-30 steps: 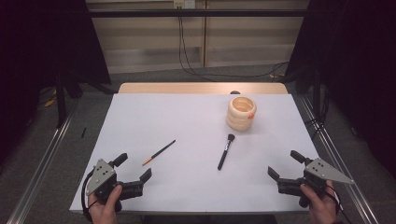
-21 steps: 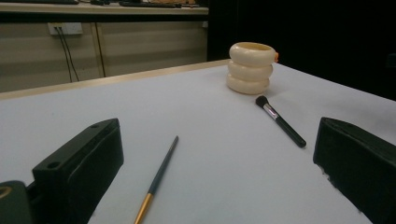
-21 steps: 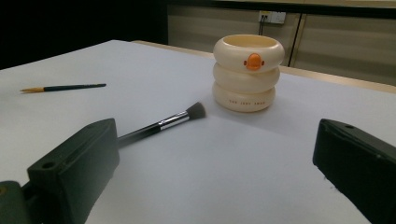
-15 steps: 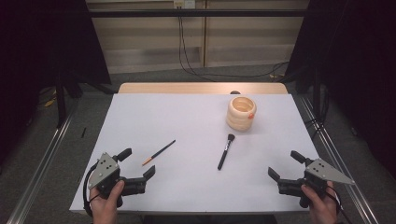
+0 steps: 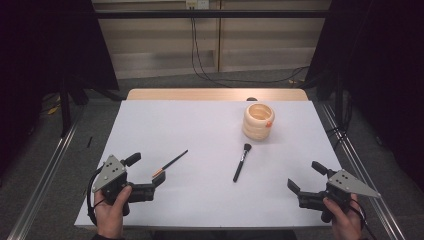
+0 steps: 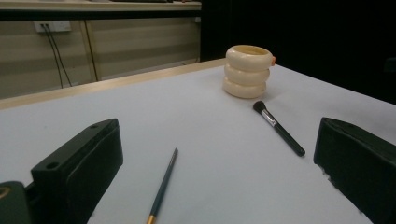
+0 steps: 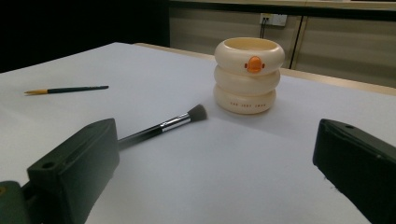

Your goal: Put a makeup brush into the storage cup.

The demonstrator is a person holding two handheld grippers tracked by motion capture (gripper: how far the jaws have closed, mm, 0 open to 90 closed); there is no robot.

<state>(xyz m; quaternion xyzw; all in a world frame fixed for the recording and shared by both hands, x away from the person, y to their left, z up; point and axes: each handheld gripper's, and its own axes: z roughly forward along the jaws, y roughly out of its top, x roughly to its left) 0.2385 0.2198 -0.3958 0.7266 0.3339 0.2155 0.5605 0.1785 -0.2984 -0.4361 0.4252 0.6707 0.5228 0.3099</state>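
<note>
A thin paintbrush with an orange end lies on the white table at the front left. My left gripper stands open just behind it, its right jaw close to the orange end; in the left gripper view the paintbrush lies between the jaws. A black-handled makeup brush lies near the middle. Behind it stands a cream ringed holder with an orange button. My right gripper is open at the front right, empty, and faces the makeup brush and the holder.
A strip of wooden tabletop shows beyond the white sheet. Metal rails run along the floor on both sides. Cables hang from a wall socket behind the table.
My left gripper has moved slightly forward, closer to the orange end of the paintbrush. The right gripper and the objects have stayed put.
</note>
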